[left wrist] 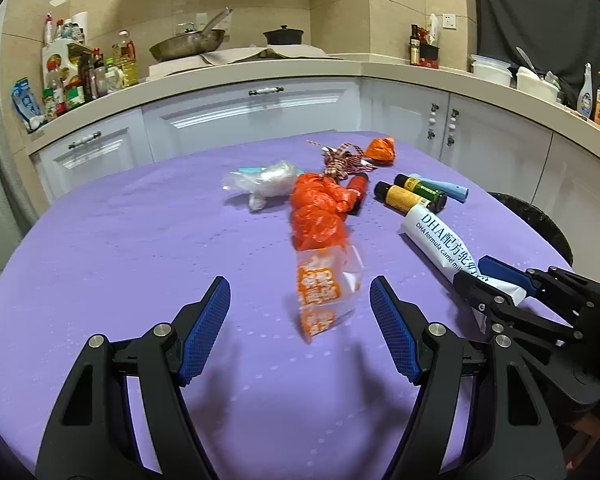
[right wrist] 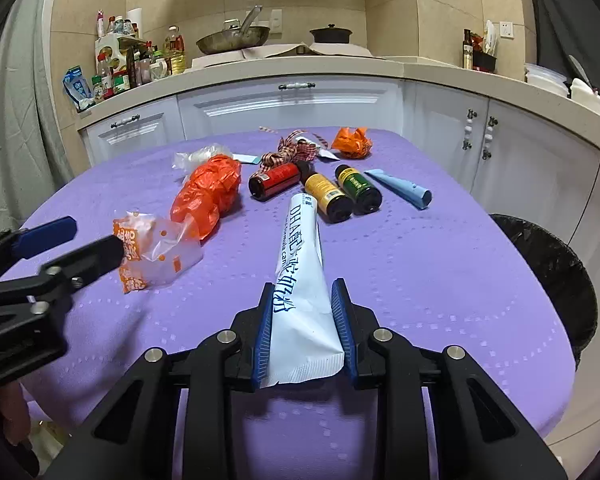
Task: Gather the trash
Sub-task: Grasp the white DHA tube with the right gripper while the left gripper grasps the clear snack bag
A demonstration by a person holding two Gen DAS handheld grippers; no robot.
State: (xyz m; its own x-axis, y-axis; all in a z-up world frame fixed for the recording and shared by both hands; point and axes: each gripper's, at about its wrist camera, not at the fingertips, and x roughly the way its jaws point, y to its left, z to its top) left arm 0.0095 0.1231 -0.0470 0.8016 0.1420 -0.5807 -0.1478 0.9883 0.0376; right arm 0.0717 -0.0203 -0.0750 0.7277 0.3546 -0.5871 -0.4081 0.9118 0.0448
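Both right fingers [right wrist: 342,312] pinch the white sachet [right wrist: 300,264]

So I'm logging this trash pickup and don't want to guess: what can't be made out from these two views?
- Bin: cut off by the table edge in both views; its contents are hidden.
- White packet: its near end is covered by the right tongs in the left view; the small print is too small to read.
- Bottle labels: too small to read.
- Clear bag: contents blurred.
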